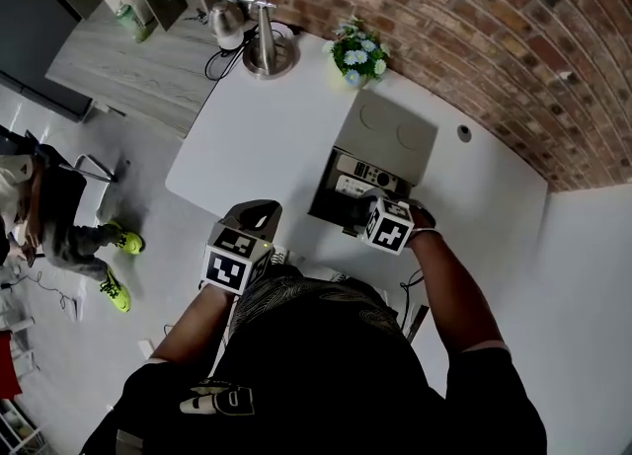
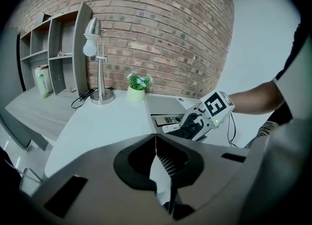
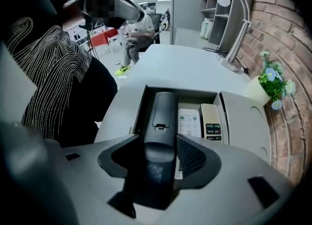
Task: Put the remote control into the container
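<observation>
White table [image 1: 267, 137], open container [image 3: 139, 111] on it. Right gripper [image 3: 160, 143] is clamped on the black remote control [image 3: 163, 114], back up. Its long axis runs straight out from the jaws, far end in the container's left side beside two lighter remotes [image 3: 189, 120]. Left gripper [image 2: 156, 143] has jaws together, empty, farther back.

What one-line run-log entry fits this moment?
right tool: shut on black remote | black remote: back up, in container opening beside two lighter remotes | left tool: shut, empty, away from container
</observation>
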Motion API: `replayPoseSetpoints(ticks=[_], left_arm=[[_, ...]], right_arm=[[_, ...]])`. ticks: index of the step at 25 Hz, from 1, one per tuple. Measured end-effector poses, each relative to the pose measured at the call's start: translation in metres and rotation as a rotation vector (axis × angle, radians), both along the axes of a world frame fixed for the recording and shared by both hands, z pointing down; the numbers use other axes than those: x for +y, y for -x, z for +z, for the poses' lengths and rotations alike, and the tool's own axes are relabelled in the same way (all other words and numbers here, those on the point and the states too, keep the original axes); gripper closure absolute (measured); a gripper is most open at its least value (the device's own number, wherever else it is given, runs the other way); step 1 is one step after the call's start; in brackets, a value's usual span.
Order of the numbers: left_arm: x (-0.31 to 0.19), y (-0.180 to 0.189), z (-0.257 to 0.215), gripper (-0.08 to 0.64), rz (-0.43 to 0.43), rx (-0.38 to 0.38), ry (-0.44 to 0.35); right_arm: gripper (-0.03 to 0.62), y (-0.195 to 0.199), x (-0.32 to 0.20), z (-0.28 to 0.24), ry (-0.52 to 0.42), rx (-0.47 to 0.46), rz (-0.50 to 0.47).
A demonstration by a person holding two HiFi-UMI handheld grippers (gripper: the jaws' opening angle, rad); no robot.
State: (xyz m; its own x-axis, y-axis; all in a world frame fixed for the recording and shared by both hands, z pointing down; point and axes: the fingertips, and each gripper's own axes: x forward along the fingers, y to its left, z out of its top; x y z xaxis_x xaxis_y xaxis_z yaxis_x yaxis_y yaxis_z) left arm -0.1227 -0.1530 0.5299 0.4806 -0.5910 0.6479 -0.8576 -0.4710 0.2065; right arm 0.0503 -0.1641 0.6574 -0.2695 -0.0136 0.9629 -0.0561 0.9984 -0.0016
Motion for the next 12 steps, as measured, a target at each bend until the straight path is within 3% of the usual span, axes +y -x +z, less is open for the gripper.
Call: replayPoseSetpoints(ticks=[4,12], left_arm=[[0.003,0.012,-0.002,0.552,-0.031,0.004,-0.007],[0.006,0.021,0.001,0.552,-0.038,0.008,0.001]], right_arm=[[0.351,0.0,0.004,0.01,0.057,0.052,-0.021],[0.35,0.006,-0.001,0.015,0.067,0.068,-0.004]])
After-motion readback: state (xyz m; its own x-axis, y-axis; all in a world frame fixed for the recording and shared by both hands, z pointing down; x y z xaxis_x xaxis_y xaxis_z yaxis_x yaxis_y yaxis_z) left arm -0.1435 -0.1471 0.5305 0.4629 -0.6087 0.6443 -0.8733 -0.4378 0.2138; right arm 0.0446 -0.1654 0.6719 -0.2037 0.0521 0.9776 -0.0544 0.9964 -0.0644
